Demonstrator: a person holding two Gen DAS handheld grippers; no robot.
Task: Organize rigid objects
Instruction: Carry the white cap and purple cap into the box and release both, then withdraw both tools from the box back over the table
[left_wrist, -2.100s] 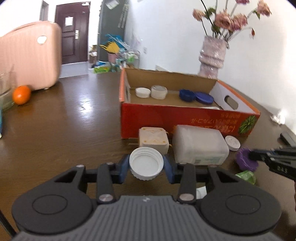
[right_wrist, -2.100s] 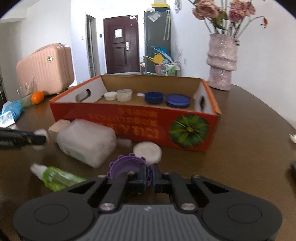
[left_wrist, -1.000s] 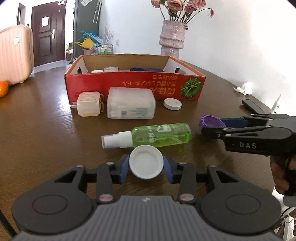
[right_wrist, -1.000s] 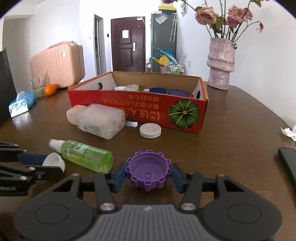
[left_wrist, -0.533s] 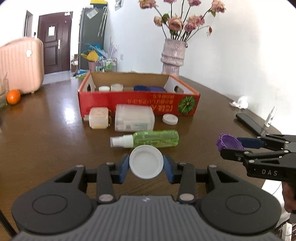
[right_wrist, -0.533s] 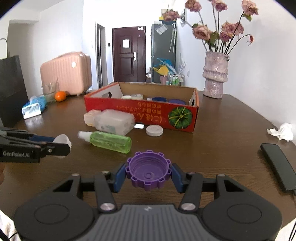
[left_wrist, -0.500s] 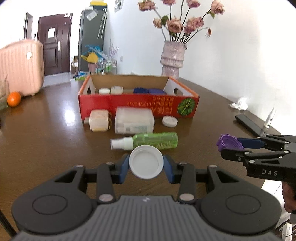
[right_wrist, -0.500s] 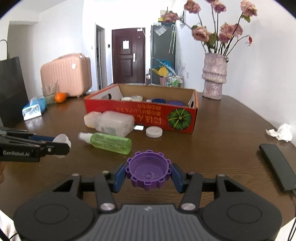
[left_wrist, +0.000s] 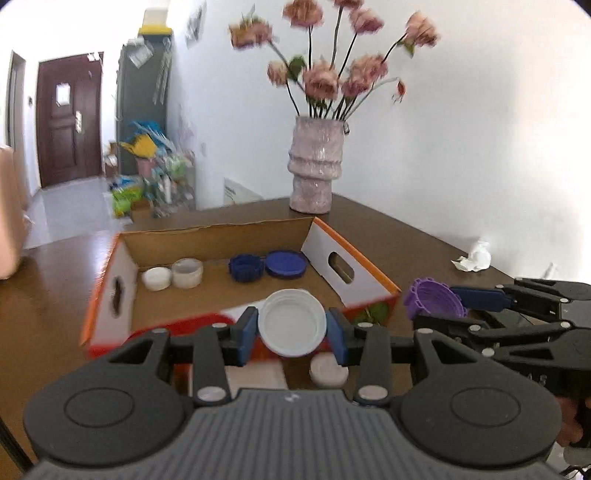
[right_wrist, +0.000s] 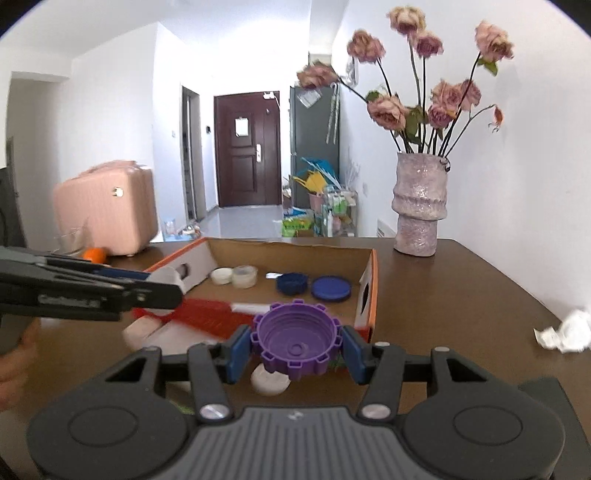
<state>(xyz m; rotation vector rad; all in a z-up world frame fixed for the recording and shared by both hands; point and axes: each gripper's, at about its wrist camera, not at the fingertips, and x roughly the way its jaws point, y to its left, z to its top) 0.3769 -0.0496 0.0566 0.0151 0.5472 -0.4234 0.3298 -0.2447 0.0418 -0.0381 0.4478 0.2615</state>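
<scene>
My left gripper (left_wrist: 291, 332) is shut on a white lid (left_wrist: 291, 322), held in the air just above the front wall of the red cardboard box (left_wrist: 110, 273). My right gripper (right_wrist: 295, 349) is shut on a purple toothed cap (right_wrist: 295, 339), also raised near the box's front right corner; it shows in the left wrist view (left_wrist: 434, 299) too. Inside the box lie two white lids (left_wrist: 157, 277), a blue toothed cap (left_wrist: 245, 267) and a flat blue lid (left_wrist: 286, 264). A white round lid (left_wrist: 328, 369) lies on the table in front of the box.
A pink vase with dried flowers (left_wrist: 314, 166) stands behind the box. A crumpled tissue (right_wrist: 565, 330) lies at the right. A pink suitcase (right_wrist: 107, 214) and an orange (right_wrist: 94, 254) are at the far left. A translucent container (right_wrist: 147, 330) lies before the box.
Both grippers have risen and moved forward towards the box, each still holding its lid. The box now fills the middle of both views, and the green spray bottle has dropped out of sight.
</scene>
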